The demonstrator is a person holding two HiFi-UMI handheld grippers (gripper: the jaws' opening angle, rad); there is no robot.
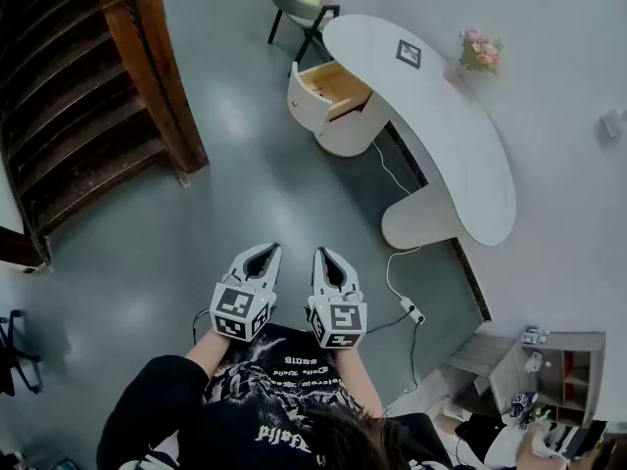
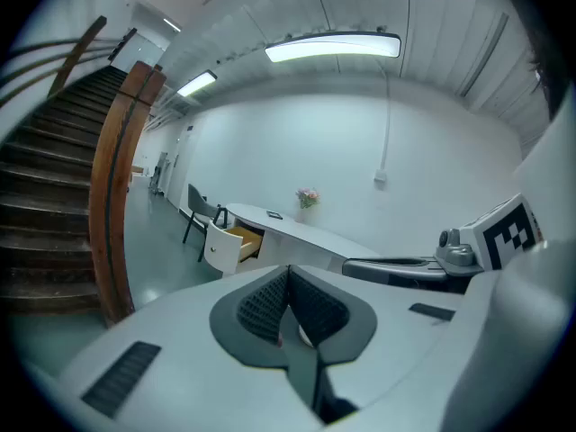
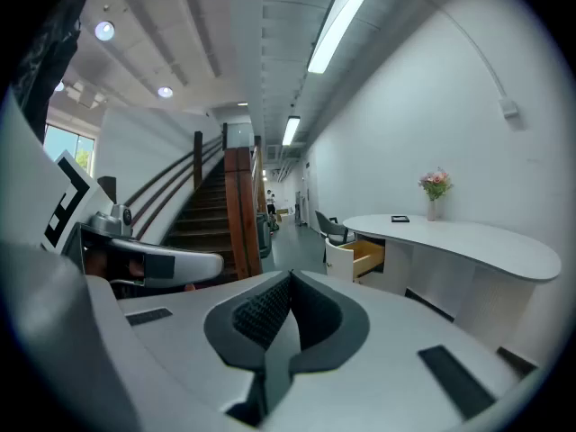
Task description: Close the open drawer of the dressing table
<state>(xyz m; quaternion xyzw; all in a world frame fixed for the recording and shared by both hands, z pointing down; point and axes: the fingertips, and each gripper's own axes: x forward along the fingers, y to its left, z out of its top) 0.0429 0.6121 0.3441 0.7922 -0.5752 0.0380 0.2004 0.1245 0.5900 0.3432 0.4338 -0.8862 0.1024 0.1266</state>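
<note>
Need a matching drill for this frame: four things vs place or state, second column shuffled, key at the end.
1. drawer
2. flowers
3. chair
4. left gripper

A. jaws together, nothing between them
B. on top of the dressing table
C. pulled out, wooden inside showing
D. on the floor, past the table's drawer end

Pairs: 1-C, 2-B, 3-D, 4-A

Black printed shirt [image 1: 263, 404]; grey left gripper [image 1: 269, 250], right gripper [image 1: 320, 253].
</note>
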